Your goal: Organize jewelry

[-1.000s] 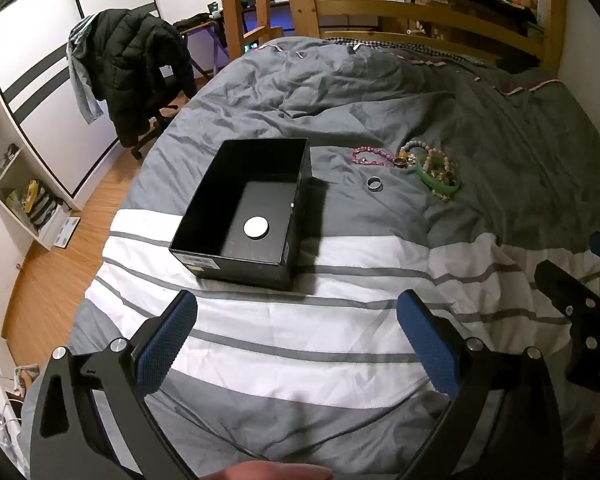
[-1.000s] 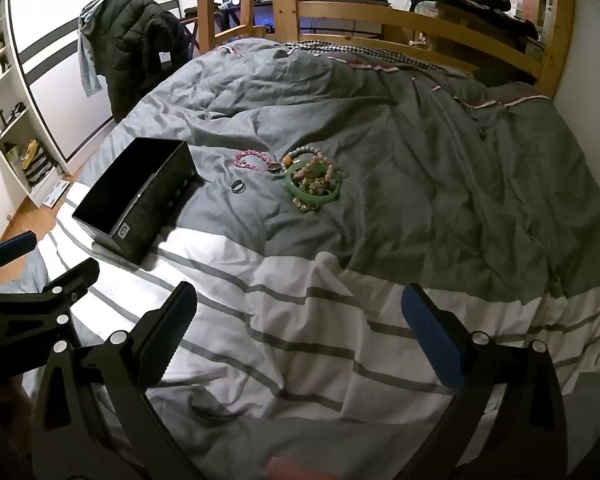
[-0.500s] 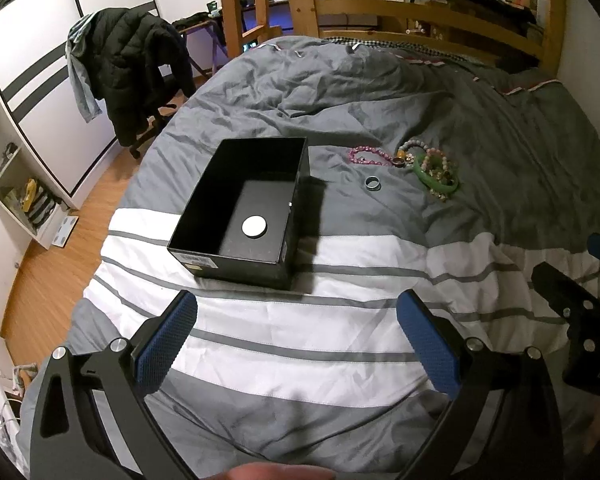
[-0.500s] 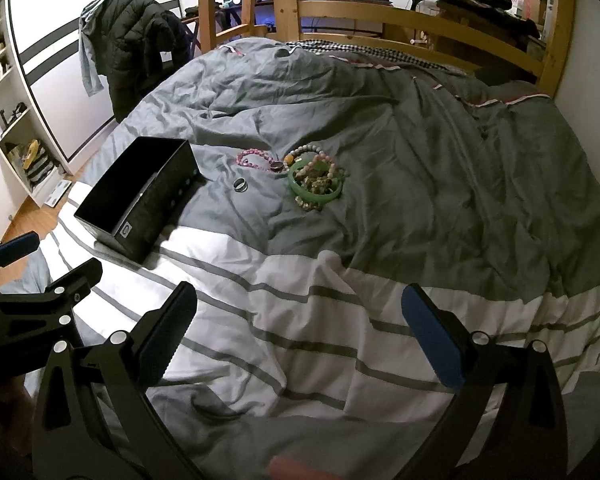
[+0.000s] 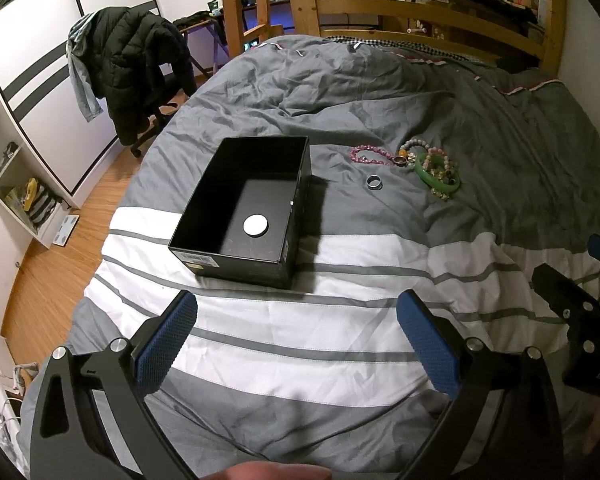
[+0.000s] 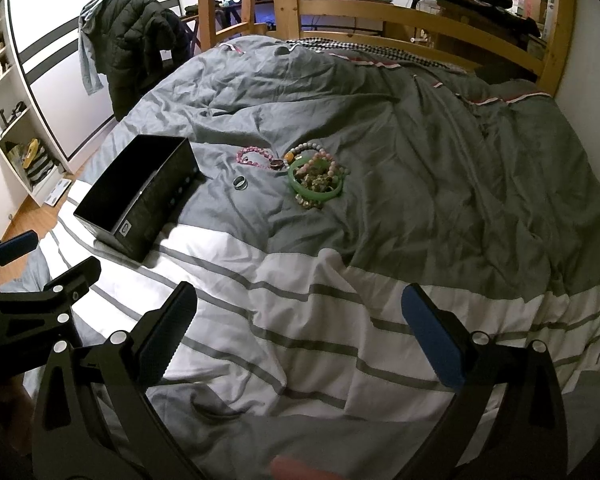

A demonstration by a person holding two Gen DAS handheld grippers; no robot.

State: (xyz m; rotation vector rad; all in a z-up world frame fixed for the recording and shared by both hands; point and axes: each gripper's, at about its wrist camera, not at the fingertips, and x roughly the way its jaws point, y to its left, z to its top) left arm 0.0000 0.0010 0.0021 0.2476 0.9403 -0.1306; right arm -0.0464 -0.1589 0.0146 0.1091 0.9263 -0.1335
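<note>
Both claws are hovering low over the foot edge of the bed point(image 6: 440, 184), each spread wide with nothing between its blue pads. The jewelry is lying ahead of both, toward the middle of the bed on the grey part of the duvet, well apart from either claw. From the right claw point(image 6: 300, 336) the pile is sitting almost straight ahead and slightly left; from the left claw point(image 5: 298, 338) it is lying ahead and off to the right, with the black box point(image 5: 244, 208) almost directly in front. Judged from this, the right claw is looking better lined up for the jewelry and the left for the box. The green bangle point(image 6: 316, 184) is lying flat with beaded bracelets heaped inside and over it; the pink bead bracelet point(image 6: 254, 157) is stretching leftward from the heap, its long axis running across the bed toward the box; the silver ring point(image 6: 240, 182) is lying alone between the heap and the box, just beside neither. The box is standing open, holding only a white disc point(image 5: 255, 225) on its floor. The heap's strands are overlapping, so their count is staying unclear; a small brown piece point(image 6: 276, 165) beside the bangle is too small to identify. Most of the box's floor is hidden in the right view.
</note>
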